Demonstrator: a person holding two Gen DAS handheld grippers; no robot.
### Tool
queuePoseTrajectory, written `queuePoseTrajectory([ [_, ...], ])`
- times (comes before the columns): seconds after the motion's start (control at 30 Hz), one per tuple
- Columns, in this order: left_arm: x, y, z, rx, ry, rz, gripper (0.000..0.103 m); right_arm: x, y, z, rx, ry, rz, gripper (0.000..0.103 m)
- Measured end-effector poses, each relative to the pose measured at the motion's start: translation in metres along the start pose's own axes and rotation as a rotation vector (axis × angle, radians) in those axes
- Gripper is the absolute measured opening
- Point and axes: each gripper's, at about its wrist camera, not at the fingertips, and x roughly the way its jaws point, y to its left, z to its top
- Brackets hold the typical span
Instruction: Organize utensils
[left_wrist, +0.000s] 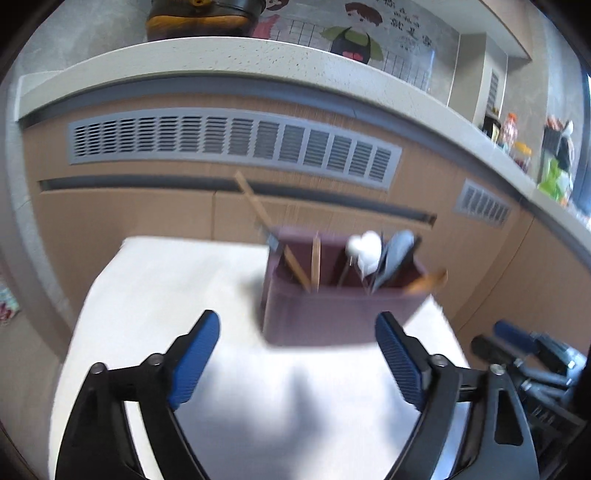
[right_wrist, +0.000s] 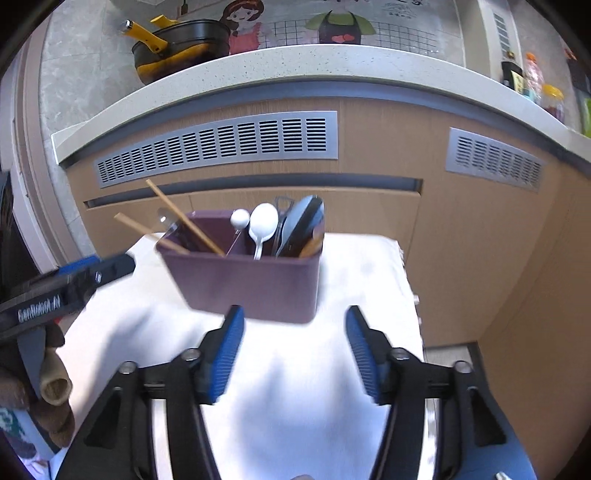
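A purple utensil holder (left_wrist: 332, 314) (right_wrist: 251, 284) stands on a white table (left_wrist: 155, 295) (right_wrist: 332, 406). Its left compartment holds wooden chopsticks (left_wrist: 291, 266) (right_wrist: 184, 218). Its right compartments hold white spoons (left_wrist: 365, 251) (right_wrist: 262, 221), dark utensils (left_wrist: 395, 251) (right_wrist: 303, 221) and a wooden-handled one (left_wrist: 428, 282). My left gripper (left_wrist: 297, 332) is open and empty, just in front of the holder. My right gripper (right_wrist: 295, 325) is open and empty, close before the holder. The left gripper also shows in the right wrist view (right_wrist: 74, 284), and the right one in the left wrist view (left_wrist: 517, 343).
A wooden cabinet front with grey vents (left_wrist: 229, 140) (right_wrist: 221, 144) rises behind the table under a white counter (left_wrist: 258, 59) (right_wrist: 295, 62). A black and yellow pot (right_wrist: 181, 44) and bottles (right_wrist: 546, 96) stand on the counter.
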Motion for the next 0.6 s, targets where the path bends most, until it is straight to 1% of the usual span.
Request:
queuePoseTrajectory([
  [0.07,-0.018,0.000,-0.019,0.012,-0.005,0.031,0.098,-0.016,0.004,-0.013,0.002,-0.008,-0.010,0.071],
  [0.13,-0.037,-0.002,-0.037,0.031,-0.015,0.065,0.103,-0.029,0.006,-0.023,0.004,-0.021,-0.021,0.082],
  [0.17,-0.044,-0.004,-0.045,0.039,-0.023,0.077,0.103,-0.037,0.008,-0.030,0.011,-0.030,-0.029,0.091],
  [0.2,-0.053,-0.006,-0.053,0.049,-0.028,0.087,0.103,-0.041,0.008,-0.034,0.016,-0.036,-0.032,0.094],
  [0.3,-0.072,-0.010,-0.073,0.075,-0.034,0.118,0.103,-0.055,0.010,-0.047,0.025,-0.057,-0.053,0.095],
  [0.37,-0.081,-0.011,-0.081,0.072,-0.045,0.136,0.103,-0.061,0.008,-0.055,0.038,-0.062,-0.065,0.096],
  [0.43,-0.092,-0.012,-0.087,0.064,-0.054,0.149,0.103,-0.066,0.006,-0.061,0.055,-0.059,-0.062,0.096],
  [0.5,-0.099,-0.014,-0.092,0.063,-0.055,0.179,0.103,-0.069,0.006,-0.066,0.059,-0.057,-0.057,0.097],
  [0.6,-0.110,-0.022,-0.099,0.108,-0.068,0.227,0.103,-0.076,0.008,-0.072,0.044,-0.074,-0.080,0.097],
])
